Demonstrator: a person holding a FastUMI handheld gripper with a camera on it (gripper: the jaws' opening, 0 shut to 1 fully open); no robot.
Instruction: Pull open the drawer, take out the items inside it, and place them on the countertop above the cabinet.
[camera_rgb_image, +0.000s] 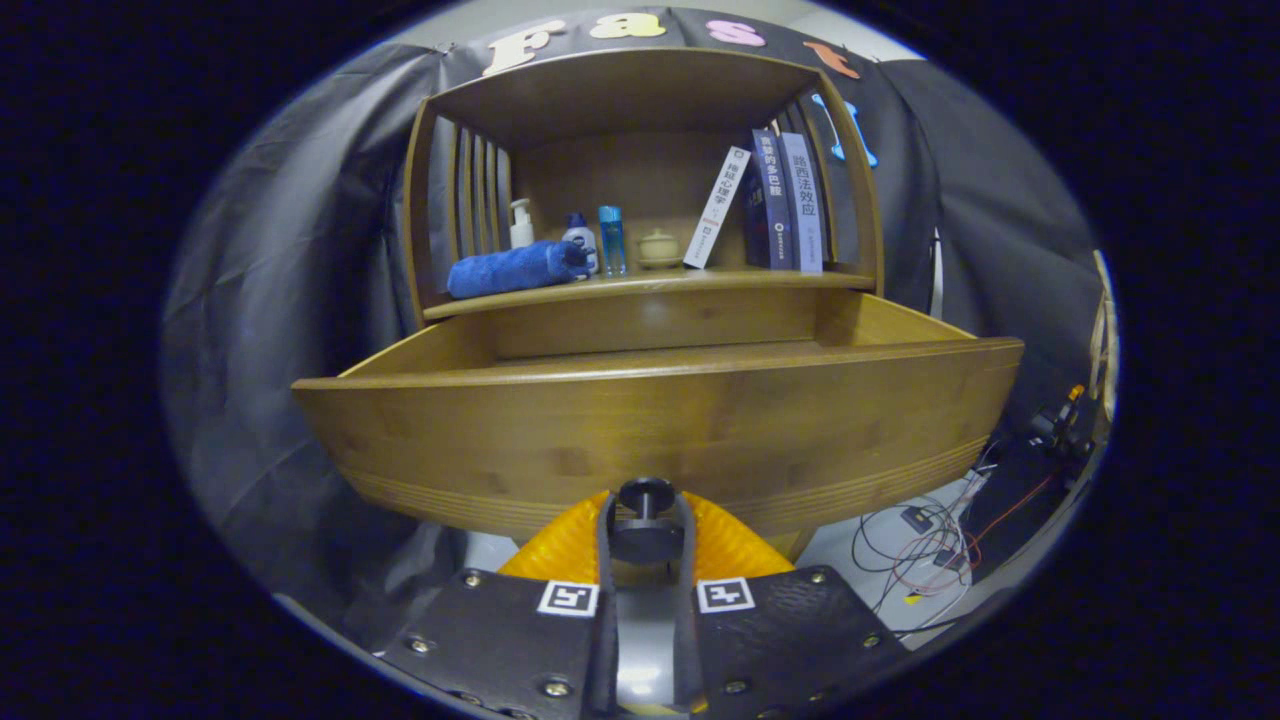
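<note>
Gripper view:
Gripper (645, 520): its two fingers are closed in on the drawer knob (645, 493), one on each side, pressing it between them.
Drawer knob: dark, round, standing out from the middle of the drawer front, low on that panel.
Drawer (660, 420): wooden, pulled well out of the cabinet (640, 190); its front panel is right ahead of the fingers and its two side walls run back to the cabinet body.
Drawer inside: hidden behind the front panel, so I cannot tell what lies in it.
Countertop (650, 284): the wooden shelf surface just above the drawer opening, under the cabinet's upper board.
Blue towel (515, 268): rolled, lying on the countertop at its left end.
Bottles: a white pump bottle (521, 223) at the back left, a white bottle with a blue cap (580, 240) behind the towel's end, a clear blue bottle (611, 240) just beside it.
Small pot (659, 249): pale, lidded, near the middle of the countertop.
Books (785, 200): at the right end; a white one (716, 208) leans against two darker upright ones.
Cables (925, 545): red, white and black, loose on the floor below the drawer's right corner.
</note>
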